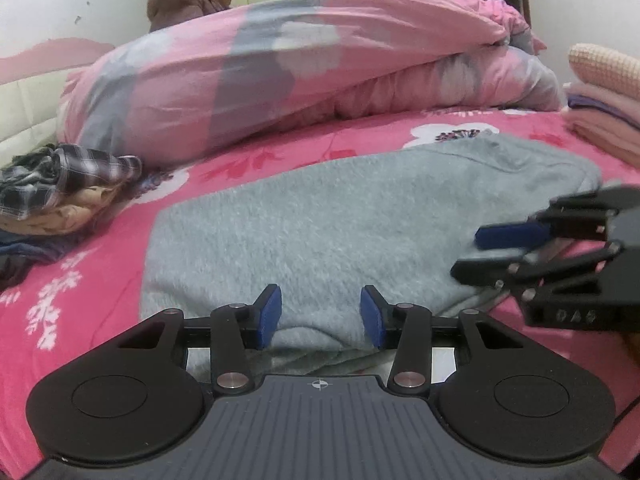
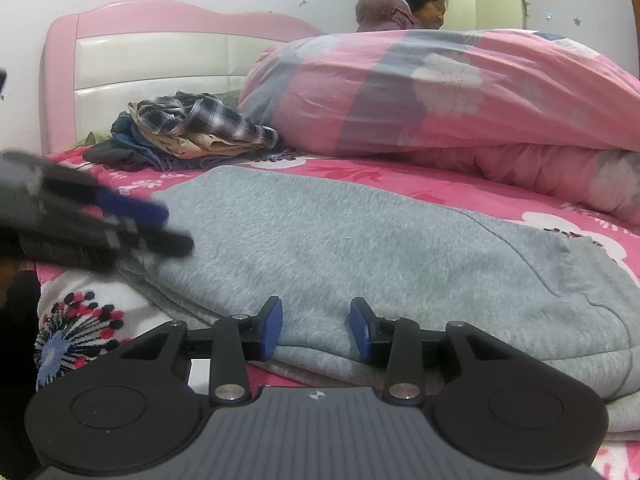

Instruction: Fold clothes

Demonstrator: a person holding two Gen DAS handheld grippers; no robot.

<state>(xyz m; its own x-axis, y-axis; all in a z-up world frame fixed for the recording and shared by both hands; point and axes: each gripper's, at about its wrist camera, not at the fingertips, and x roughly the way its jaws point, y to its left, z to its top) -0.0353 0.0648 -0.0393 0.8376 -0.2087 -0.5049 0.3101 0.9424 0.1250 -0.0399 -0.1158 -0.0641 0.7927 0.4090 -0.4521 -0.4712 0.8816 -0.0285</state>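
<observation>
A grey fleecy garment (image 1: 320,232) lies spread flat on the bed's pink flowered sheet (image 1: 100,280), already doubled over along its near edge. The left gripper (image 1: 320,312) sits at that near edge with its blue-padded fingers (image 1: 269,312) parted wide, the folded hem lying between them but not pinched. The right gripper (image 2: 316,328) rests likewise at the hem, fingers (image 2: 273,330) apart and holding nothing. A heap of unfolded clothes topped by a plaid shirt (image 2: 200,120) lies near the headboard (image 2: 160,64), beside a big rolled pink duvet (image 2: 460,96). Only the left wrist view shows a stack of folded pink garments (image 1: 604,120) at the bed's far right; only the right wrist view shows the headboard whole. A seated person (image 2: 404,6) appears behind the duvet.
</observation>
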